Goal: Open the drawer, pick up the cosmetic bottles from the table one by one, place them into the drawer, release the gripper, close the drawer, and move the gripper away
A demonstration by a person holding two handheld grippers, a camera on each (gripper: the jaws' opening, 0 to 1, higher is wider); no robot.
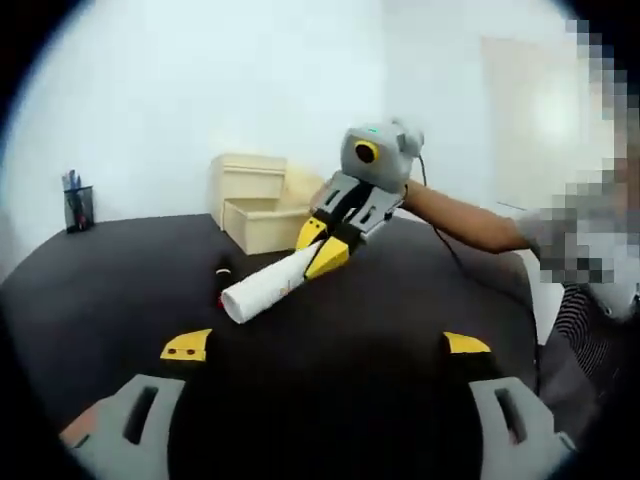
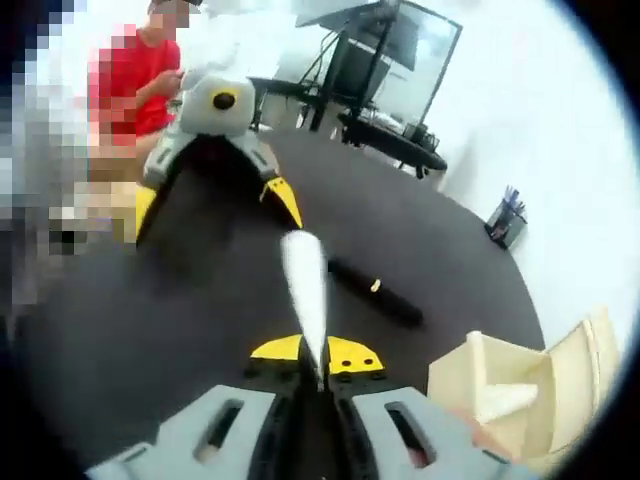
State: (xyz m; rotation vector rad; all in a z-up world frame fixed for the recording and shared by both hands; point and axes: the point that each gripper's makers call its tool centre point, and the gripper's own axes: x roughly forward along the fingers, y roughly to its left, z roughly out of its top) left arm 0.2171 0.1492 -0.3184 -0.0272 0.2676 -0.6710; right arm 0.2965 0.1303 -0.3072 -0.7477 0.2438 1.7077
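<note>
— What's nearest in the left gripper view?

— The left claw (image 1: 327, 346), released, jaws wide apart over the dark tabletop (image 1: 380, 300).

— And past it?

— The right claw (image 1: 324, 246) is clenched on a white cylindrical cosmetic bottle (image 1: 262, 288), lifted and tilted. A slim black cosmetic tube (image 1: 221, 271) lies on the tabletop just behind it.

— Farther back?

— A cream wooden drawer box (image 1: 252, 195), its lower drawer pulled open, and a dark pen holder (image 1: 77, 205) well off to the side.
</note>
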